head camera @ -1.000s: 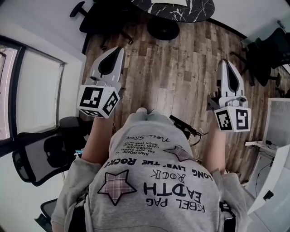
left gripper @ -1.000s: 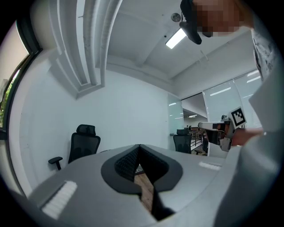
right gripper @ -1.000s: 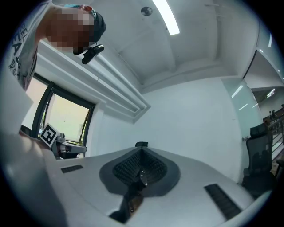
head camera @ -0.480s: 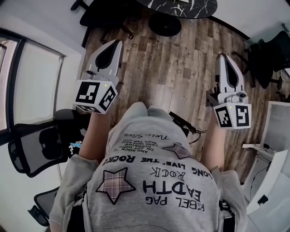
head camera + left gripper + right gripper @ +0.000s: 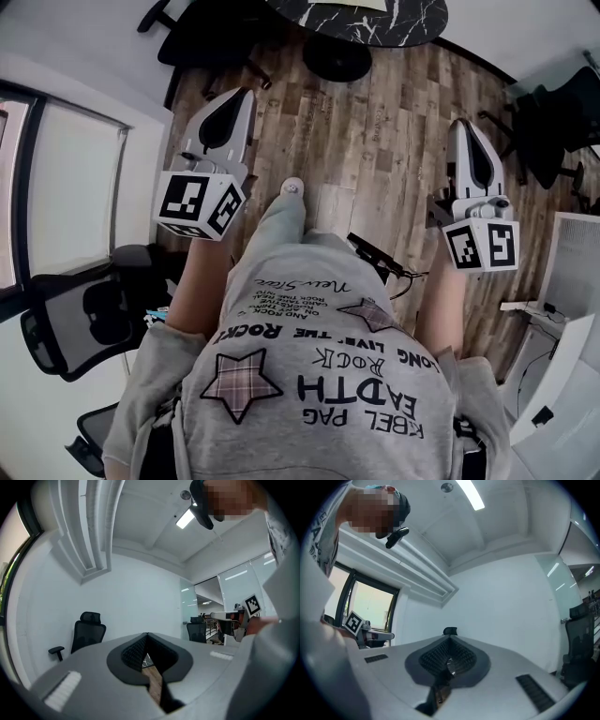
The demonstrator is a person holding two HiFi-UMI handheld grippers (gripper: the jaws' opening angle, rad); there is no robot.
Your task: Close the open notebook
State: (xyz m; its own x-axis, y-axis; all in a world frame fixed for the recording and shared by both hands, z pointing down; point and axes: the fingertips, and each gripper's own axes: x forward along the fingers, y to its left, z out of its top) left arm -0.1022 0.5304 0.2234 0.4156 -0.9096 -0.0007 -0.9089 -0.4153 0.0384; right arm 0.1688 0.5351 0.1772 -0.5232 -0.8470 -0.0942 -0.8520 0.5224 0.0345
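Head view: shirt (image 5: 319, 375) reads "LONG LIVE THE ROCK!". Left gripper (image 5: 234, 98) and right gripper (image 5: 466, 127) are closed, empty, above the wood floor (image 5: 375, 141); a shoe (image 5: 292, 187) has stepped forward.

Office. In the head view: black mesh swivel chair (image 5: 89, 323) at 8 o'clock, more dark chairs (image 5: 553, 122) at 2, marble-top table (image 5: 366, 17) at 12, wood-plank floor (image 5: 375, 141), window (image 5: 80, 187) at 9. The left gripper view has glass partitions (image 5: 234, 592) at 3 and a ceiling strip light (image 5: 186, 518) at 1.
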